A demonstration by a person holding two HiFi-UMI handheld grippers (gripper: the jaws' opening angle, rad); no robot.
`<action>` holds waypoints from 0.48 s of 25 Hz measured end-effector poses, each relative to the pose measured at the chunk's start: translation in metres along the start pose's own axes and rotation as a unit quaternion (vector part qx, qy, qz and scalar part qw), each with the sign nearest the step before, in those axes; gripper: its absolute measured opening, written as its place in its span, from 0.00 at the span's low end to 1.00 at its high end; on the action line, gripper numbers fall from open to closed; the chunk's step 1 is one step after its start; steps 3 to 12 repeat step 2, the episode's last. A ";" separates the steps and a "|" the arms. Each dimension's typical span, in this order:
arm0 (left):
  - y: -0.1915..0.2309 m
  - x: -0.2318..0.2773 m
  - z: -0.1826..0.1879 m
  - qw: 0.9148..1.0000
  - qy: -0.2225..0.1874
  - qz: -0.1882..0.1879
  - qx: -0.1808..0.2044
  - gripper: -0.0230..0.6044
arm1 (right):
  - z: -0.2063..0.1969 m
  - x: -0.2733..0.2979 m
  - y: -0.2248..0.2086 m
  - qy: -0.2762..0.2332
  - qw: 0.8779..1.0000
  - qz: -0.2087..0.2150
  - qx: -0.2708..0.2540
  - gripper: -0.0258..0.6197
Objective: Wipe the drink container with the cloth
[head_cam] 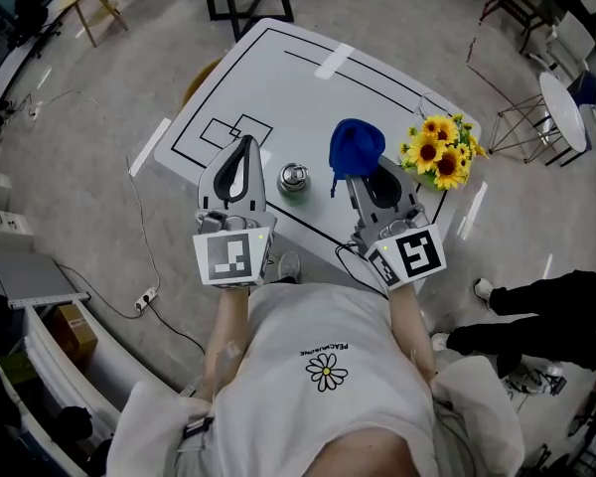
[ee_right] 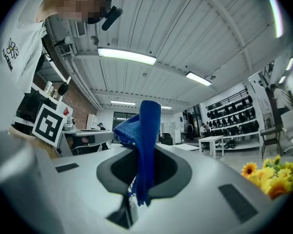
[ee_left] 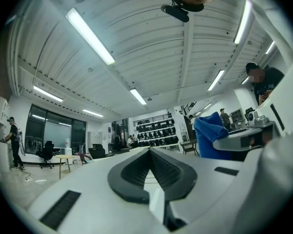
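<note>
A small silver drink container (head_cam: 294, 178) stands on the white table (head_cam: 278, 78), seen from above. To its left my left gripper (head_cam: 244, 145) is held tilted upward, its jaws shut with nothing between them (ee_left: 149, 150). To its right my right gripper (head_cam: 363, 174) also points upward and is shut on a blue cloth (head_cam: 356, 145). The cloth (ee_right: 145, 130) sticks up out of the jaws and drapes down their front, hiding the fingertips. The left gripper view shows the cloth (ee_left: 210, 135) off to the right. Neither gripper touches the container.
A bunch of sunflowers (head_cam: 439, 152) stands at the table's right edge, close to the right gripper. Black lines and a tape strip (head_cam: 333, 60) mark the tabletop. A power strip with cable (head_cam: 144, 301) lies on the floor at left. Another person's legs (head_cam: 546, 316) are at right.
</note>
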State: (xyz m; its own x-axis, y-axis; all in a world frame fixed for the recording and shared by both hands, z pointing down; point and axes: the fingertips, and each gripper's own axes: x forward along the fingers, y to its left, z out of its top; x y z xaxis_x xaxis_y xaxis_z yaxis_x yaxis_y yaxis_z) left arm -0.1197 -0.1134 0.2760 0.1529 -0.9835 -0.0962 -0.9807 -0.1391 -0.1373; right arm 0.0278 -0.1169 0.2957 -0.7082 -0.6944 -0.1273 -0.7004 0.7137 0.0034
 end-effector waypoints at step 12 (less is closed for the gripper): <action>-0.001 -0.001 0.001 1.000 0.001 0.000 0.000 0.03 | 0.001 -0.002 0.000 0.000 1.000 -0.001 0.001 0.10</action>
